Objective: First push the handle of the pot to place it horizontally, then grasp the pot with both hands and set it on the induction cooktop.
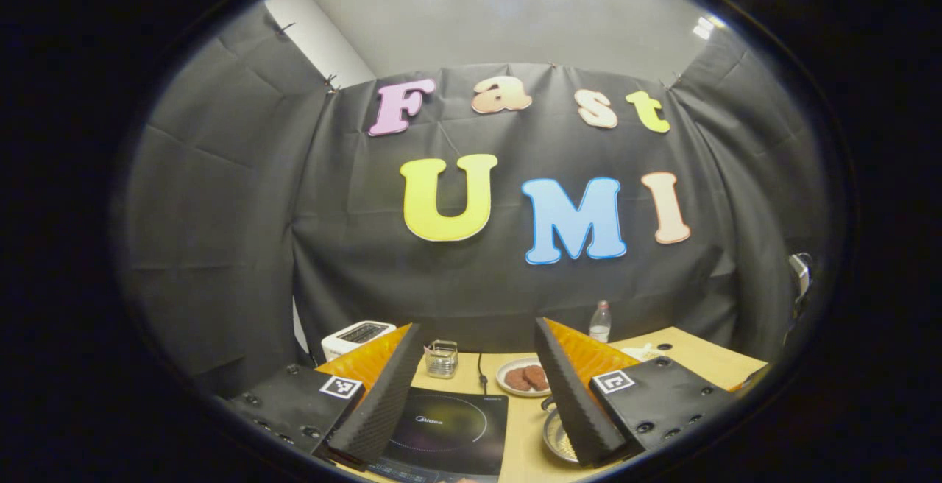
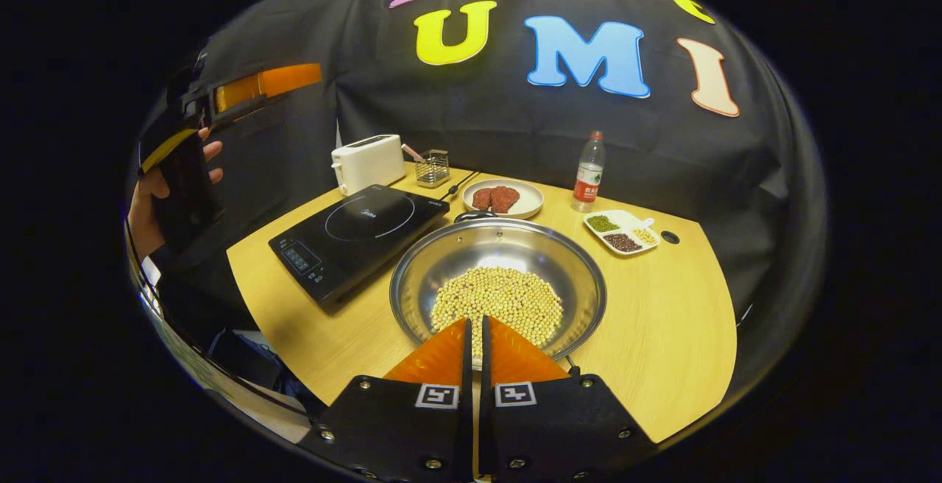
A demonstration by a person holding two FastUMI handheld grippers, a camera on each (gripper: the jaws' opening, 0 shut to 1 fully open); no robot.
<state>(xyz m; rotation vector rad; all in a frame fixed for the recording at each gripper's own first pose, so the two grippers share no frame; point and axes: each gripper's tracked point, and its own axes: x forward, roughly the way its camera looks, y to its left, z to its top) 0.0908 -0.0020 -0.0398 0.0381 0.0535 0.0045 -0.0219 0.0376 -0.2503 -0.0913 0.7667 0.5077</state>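
The pot point(image 2: 497, 277), a wide steel pan, sits on the wooden worktop point(image 2: 662, 336) just to the right of the black induction cooktop point(image 2: 360, 236), not on it. A layer of pale beans point(image 2: 497, 302) covers its bottom. One dark loop handle point(image 2: 475, 214) shows at its far rim.

In the right gripper view, the right claw point(image 2: 475, 332) is clenched, its two orange fingers pressed together with their tips over the near rim of the pot; whether they touch it I cannot tell. The left claw point(image 1: 477, 383) is released, its fingers spread wide and raised above the cooktop, grasping nothing; the right gripper view shows it held in a hand point(image 2: 147, 207) at the left, well above the worktop.

Behind the pot stand a plate point(image 2: 515, 207) with two reddish-brown patties point(image 2: 496, 198), a divided dish point(image 2: 622, 231) holding green, dark and pale grains in separate compartments, a water bottle point(image 2: 589, 172), a small wire basket point(image 2: 433, 168) and a white toaster point(image 2: 366, 163).
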